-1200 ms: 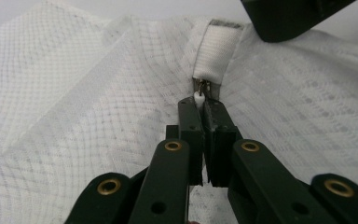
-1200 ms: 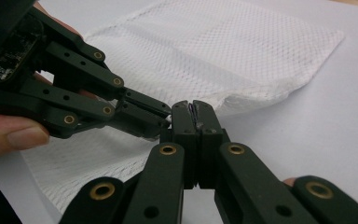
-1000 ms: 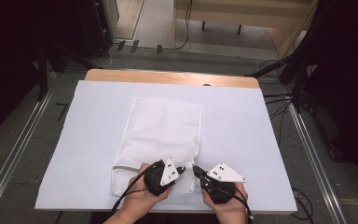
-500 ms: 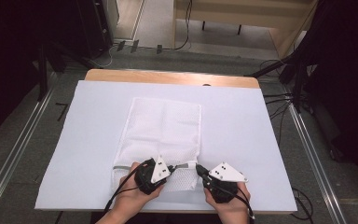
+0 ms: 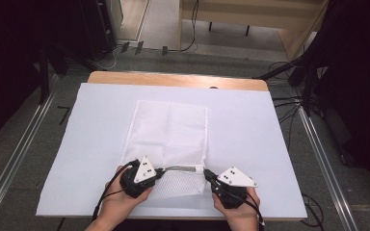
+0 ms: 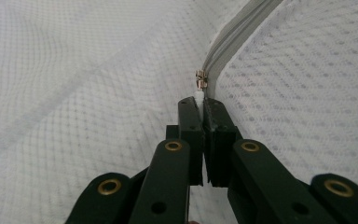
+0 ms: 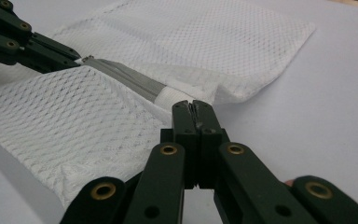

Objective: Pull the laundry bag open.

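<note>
A white mesh bag lies flat on the white sheet, its grey zipper running across its near end. My left gripper is shut on the zipper's white pull tab, and in the left gripper view the metal slider sits just past the closed jaws of the left gripper. My right gripper is shut on the bag's edge at the zipper's right end. The right gripper view shows the right gripper pinching that edge. The zipper stretches taut towards the left gripper.
A white sheet covers the table, and a wooden strip shows at the far edge. Metal rails run along both sides on the floor. Cables lie at the right.
My left gripper has slid left along the bag's near end with the pull tab, and a longer stretch of grey zipper now shows between the grippers. The right gripper has stayed put.
</note>
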A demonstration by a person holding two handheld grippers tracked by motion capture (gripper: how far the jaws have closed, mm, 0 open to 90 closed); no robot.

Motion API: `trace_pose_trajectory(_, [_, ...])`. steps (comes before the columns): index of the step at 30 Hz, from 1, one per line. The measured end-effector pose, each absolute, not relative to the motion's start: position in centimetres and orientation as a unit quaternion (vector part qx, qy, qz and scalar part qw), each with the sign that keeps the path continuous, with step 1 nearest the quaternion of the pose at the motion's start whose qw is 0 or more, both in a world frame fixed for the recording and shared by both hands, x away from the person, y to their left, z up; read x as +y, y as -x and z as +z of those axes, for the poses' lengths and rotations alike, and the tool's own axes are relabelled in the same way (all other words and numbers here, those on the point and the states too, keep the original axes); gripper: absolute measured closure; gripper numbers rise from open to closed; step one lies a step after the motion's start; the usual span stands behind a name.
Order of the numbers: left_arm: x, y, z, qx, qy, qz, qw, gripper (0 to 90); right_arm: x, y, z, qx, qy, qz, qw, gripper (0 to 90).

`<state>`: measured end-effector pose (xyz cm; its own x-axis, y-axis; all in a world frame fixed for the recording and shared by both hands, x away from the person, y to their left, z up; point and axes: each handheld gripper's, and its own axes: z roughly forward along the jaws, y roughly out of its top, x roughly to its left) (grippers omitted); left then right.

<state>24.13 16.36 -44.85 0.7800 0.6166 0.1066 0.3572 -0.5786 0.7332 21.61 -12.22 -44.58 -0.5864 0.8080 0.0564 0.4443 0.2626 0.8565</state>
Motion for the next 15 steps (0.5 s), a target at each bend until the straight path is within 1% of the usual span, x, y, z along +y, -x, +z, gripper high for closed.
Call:
trace_pose_trajectory(5, [17.1, -24.1, -44.7, 0.287, -0.870, 0.181, 0.359, 88.3, -12.3, -21.8, -44.7, 0.770, -0.413, 0.441, 0.207, 90.0])
trace_pose_trajectory(8, [18.3, -24.3, -44.6, 0.302, -0.865, 0.179, 0.359, 88.3, -12.9, -21.9, -44.7, 0.765, -0.425, 0.434, 0.216, 90.0])
trace_pose_trajectory(11, [19.7, -24.5, -44.5, 0.320, -0.857, 0.165, 0.369, 88.3, -13.4, -22.1, -44.7, 0.762, -0.428, 0.436, 0.214, 90.0])
trace_pose_trajectory(15, [20.9, -24.2, -44.5, 0.328, -0.857, 0.167, 0.361, 88.3, -13.6, -22.2, -44.7, 0.761, -0.432, 0.432, 0.217, 90.0])
